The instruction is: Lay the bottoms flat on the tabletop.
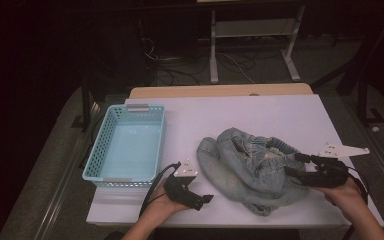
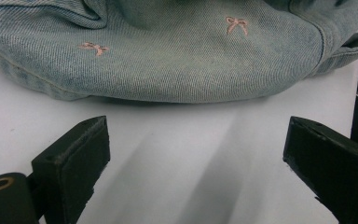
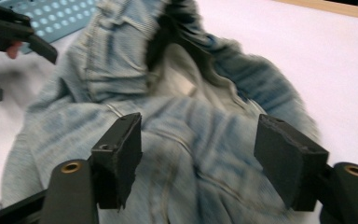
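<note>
A crumpled pair of pale blue denim jeans lies on the white table, right of centre. In the left gripper view the denim carries small pink bows. My left gripper rests near the front edge just left of the jeans, and its jaws stand wide apart over bare table. My right gripper hovers at the right side of the heap. Its jaws stand apart above the waistband folds without pressing the cloth. The left gripper shows at the top left of that view.
A light blue perforated basket stands on the left half of the table, with nothing in it; its wall also shows in the right gripper view. White metal stand legs and cables lie on the floor beyond the far edge.
</note>
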{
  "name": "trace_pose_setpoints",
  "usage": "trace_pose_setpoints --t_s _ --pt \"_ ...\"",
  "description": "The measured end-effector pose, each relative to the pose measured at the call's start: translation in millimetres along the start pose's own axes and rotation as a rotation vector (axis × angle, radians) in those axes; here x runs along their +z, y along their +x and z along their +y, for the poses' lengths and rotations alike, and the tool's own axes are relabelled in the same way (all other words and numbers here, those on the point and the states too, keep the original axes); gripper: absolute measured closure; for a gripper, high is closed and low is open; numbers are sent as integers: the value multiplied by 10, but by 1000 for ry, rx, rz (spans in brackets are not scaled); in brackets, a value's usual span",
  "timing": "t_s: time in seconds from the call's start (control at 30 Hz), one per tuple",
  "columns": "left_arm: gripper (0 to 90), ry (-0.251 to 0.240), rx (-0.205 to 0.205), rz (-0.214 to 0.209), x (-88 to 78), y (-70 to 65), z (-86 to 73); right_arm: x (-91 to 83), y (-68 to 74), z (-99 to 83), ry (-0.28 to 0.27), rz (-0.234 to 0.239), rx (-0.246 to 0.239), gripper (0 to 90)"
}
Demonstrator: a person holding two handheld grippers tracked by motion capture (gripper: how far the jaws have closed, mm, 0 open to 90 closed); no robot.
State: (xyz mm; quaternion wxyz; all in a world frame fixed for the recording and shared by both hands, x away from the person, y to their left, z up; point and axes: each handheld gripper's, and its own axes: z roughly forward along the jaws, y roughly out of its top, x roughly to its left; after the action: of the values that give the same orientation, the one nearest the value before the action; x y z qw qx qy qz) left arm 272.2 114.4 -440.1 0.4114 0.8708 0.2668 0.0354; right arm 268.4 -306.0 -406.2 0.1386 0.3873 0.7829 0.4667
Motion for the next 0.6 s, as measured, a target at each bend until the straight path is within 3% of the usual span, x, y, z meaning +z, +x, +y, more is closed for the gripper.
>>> trace_pose_setpoints --t_s 0.27,0.4,0.6 --pt "112 -19 -5 -7 -3 -8 18 -164 -150 -169 0 -90 69 241" --pt "137 -29 -8 -9 0 5 34 -147 -236 -219 13 -124 121 187" --pt "170 -45 -19 -23 -6 30 70 -128 -309 -249 -3 -215 154 153"
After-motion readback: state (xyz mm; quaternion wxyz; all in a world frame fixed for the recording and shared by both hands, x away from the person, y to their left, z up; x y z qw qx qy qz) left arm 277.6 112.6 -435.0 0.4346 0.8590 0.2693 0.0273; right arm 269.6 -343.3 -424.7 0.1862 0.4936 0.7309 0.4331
